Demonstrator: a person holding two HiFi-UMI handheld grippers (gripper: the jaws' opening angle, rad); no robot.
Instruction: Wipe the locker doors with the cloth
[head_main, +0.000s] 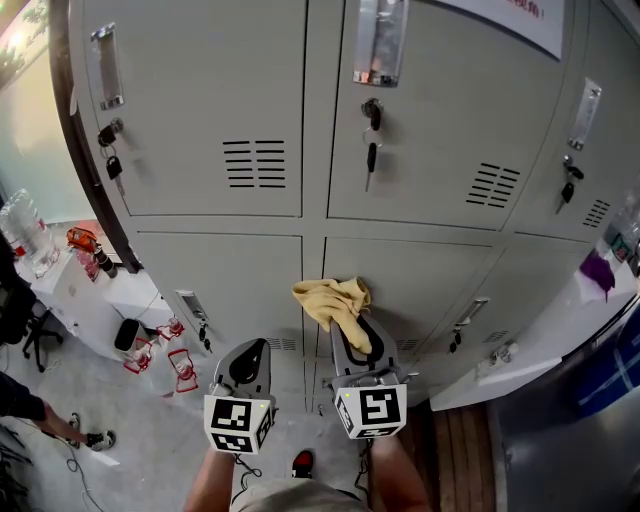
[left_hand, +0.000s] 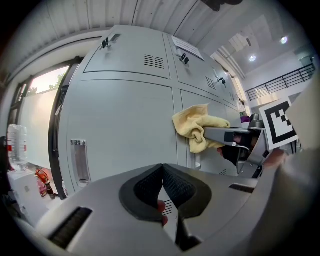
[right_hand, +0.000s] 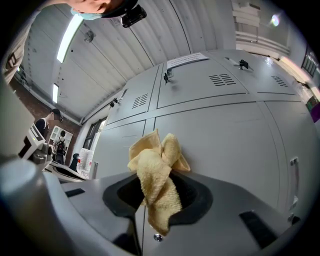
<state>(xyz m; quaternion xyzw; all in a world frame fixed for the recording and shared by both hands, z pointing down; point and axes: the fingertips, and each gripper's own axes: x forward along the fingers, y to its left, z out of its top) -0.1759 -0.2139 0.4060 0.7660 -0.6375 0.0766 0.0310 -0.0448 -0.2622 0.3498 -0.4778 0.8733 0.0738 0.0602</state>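
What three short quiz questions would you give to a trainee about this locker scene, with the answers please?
1. True or false: the left gripper holds the yellow cloth.
2. In the head view, the cloth shows in front of: A. an upper locker door; B. a lower locker door; C. the floor.
3. Fill in: the left gripper's jaws are ____, with nothing between them.
Key: 1 false, the right gripper holds it; 2 B; 3 together.

Locker room: rows of grey metal lockers (head_main: 200, 100) with keys (head_main: 371, 155).
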